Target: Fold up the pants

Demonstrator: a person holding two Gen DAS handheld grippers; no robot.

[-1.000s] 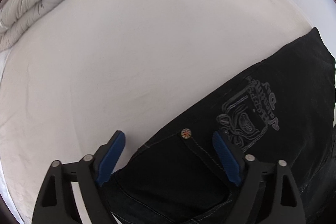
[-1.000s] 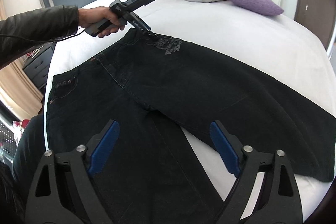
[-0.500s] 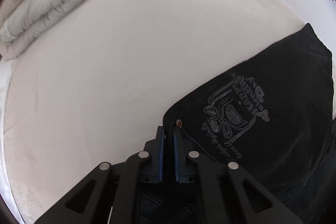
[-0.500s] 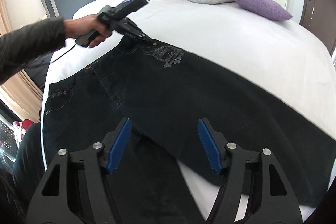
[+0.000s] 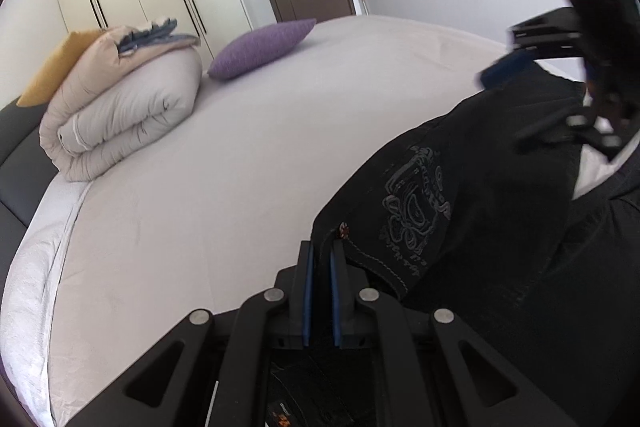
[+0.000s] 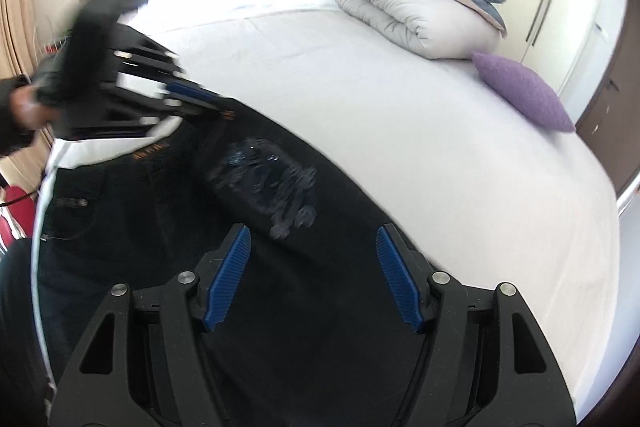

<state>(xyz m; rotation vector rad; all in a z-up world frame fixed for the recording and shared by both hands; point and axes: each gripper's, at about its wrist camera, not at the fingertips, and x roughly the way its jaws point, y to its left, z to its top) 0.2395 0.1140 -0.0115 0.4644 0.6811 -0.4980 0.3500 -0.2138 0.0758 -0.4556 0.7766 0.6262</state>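
Pants (image 6: pixel 304 283): black denim, spread across the white bed (image 6: pixel 420 147); waist end toward the bed's near-left edge, one leg running off to the right and out of view.
Printed pocket (image 5: pixel 416 203): grey emblem on the raised fabric, just beyond the pinch point; blurred in the right wrist view.
Left gripper (image 5: pixel 319 291): clenched on the pants at the waistband corner, beside the small rivet (image 5: pixel 342 225); blue pads (image 5: pixel 307 291) pressed together with cloth between.
Reason for that hold: corner grip likely chosen so the waist can be carried over as one edge; cloth there lifted off the bed and draped down, not flat.
Right gripper (image 6: pixel 312 279): released, fingers spread wide, nothing between them; poised above the pants' middle, below the printed pocket.
Reason for that pose: probably lining up for a second pinch, so that the fabric is controlled at two points rather than dragged by one.
Step in hand, as judged: start of the lengthwise fold, one half to go over the other; no fold completed yet.
Risk: single-point lift may bunch the denim or skew the seam line.
Duvet (image 6: pixel 408 7): rolled, at the bed's head end, well apart from the pants.
Purple cushion (image 6: pixel 524 95): on the bed's far side, beside the duvet, clear of the work.
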